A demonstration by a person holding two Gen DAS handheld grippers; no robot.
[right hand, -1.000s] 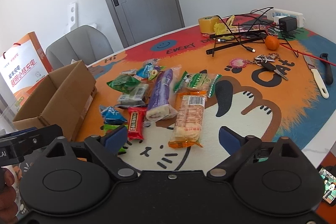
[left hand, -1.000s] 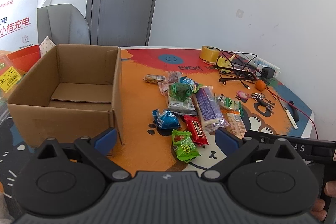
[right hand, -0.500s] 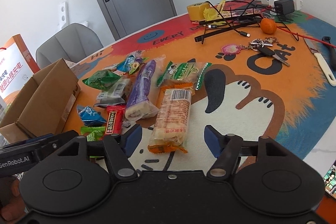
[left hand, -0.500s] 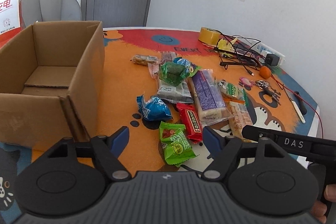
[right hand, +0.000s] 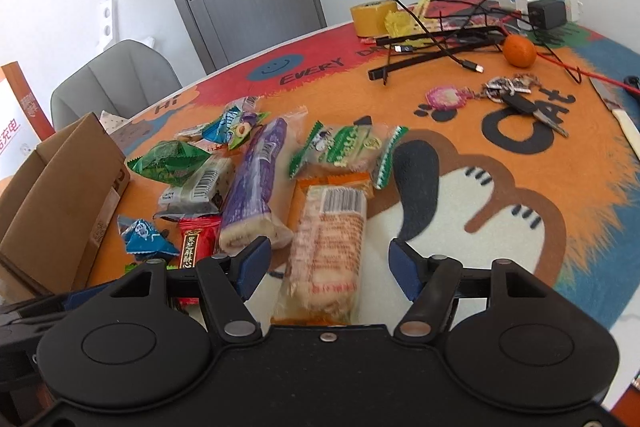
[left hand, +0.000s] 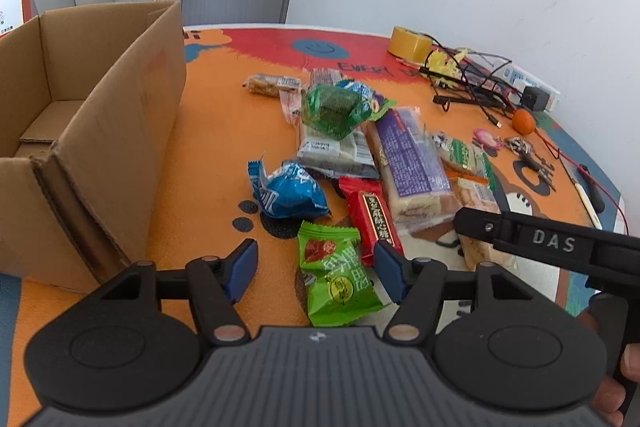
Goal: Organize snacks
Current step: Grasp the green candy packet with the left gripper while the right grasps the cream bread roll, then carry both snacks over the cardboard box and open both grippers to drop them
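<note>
Crinkly foil packs, light, slippery: green snack pack [left hand: 340, 279] between parted jaws of left gripper [left hand: 316, 269], nothing held. Right gripper [right hand: 330, 263] open, empty, straddling soft orange-wrapped cake pack [right hand: 326, 247]; pinch mid-body, across width.

Both wrist views look forward, low and close over the surface [left hand: 224, 131], sharing the snack pile [left hand: 360, 163] [right hand: 264, 183].

Far across the mat I see a yellow tape roll [right hand: 371, 17], tangled black cables [right hand: 436, 39], an orange [right hand: 519, 51], keys [right hand: 516, 95], a charger [right hand: 546, 13] and a grey chair [right hand: 116, 75].
</note>
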